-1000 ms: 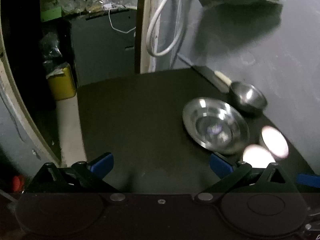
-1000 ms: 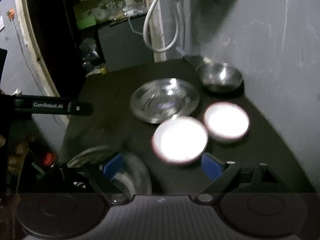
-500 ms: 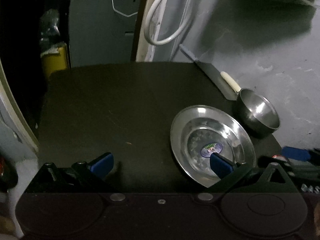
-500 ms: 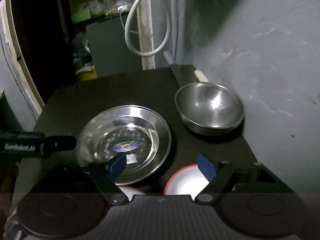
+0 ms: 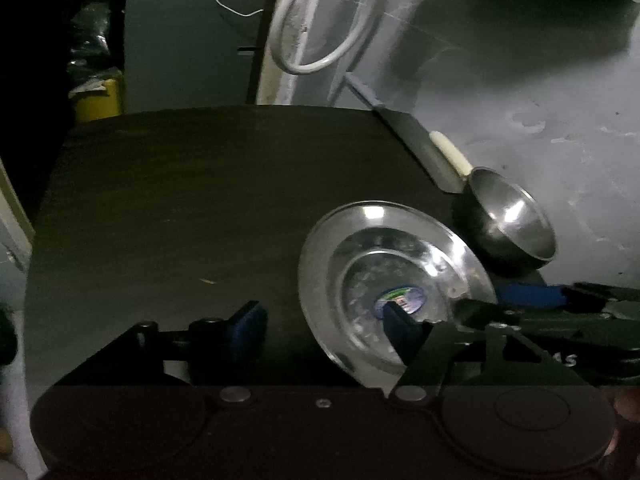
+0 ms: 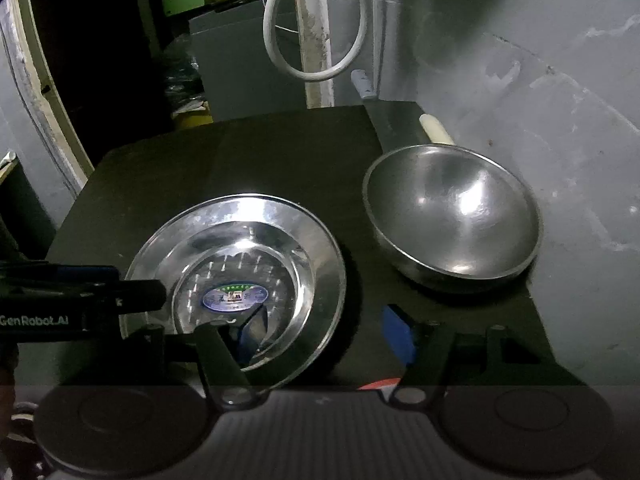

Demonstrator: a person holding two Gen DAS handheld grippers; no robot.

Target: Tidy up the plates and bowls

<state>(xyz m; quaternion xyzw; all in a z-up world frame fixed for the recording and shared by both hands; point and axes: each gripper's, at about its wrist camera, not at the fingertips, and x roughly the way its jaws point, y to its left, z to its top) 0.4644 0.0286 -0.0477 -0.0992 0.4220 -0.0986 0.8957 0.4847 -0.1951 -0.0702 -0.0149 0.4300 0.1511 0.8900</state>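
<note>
Plates and bowls are the job, and both grippers are coming in on the same steel plate.

From the left wrist view, the plate lies on the dark table, on the right side and near. The steel bowl sits just past it, farther right, by the grey wall. The left gripper has just been closing its jaws. They stand partly apart, with the plate's left rim between them. One finger is over the plate's middle and the other is out on the table. I cannot tell that the pads press yet.

From the right wrist view, the right gripper has also just been closing. Its jaws stand partly apart around the plate's right rim. The bowl sits far right, apart from the plate.

This looks like the grab step. Next, I think both grippers need to pinch the rim tight, then lift the plate flat together.
</note>
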